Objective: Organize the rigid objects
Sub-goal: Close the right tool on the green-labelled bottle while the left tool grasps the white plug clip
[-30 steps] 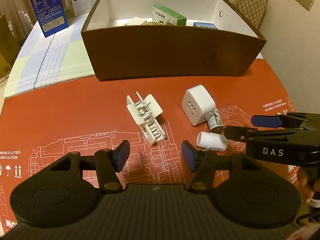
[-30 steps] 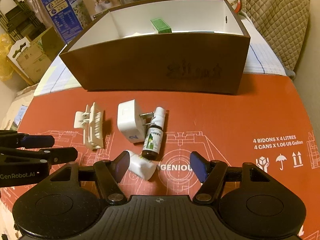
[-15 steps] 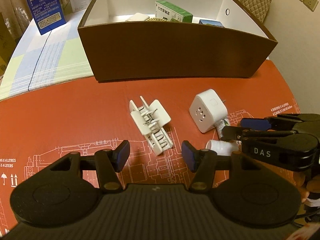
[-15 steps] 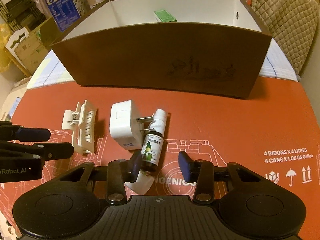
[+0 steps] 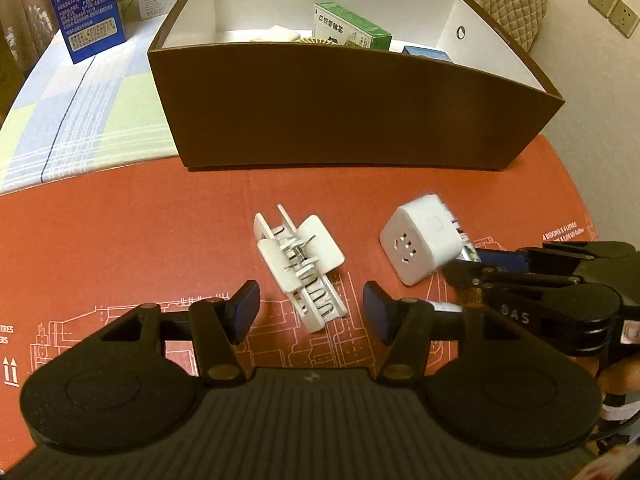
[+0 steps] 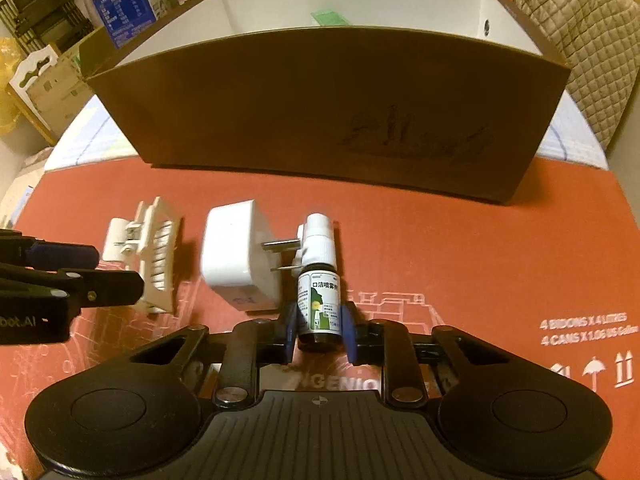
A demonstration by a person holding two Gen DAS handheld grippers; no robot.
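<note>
Right fingers (image 6: 319, 334) clenched on spray bottle (image 6: 319, 300) | left fingers (image 5: 311, 312) released, straddling white clip (image 5: 300, 264)

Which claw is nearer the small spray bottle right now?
Right. The right claw is shut on the spray bottle; the left claw sits open by the white clip.

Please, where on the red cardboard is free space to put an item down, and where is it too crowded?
Free: the red cardboard right of the spray bottle, up to the brown box, and the part left of the white clip. Crowded: the middle, where clip, plug adapter and bottle lie close together.
</note>
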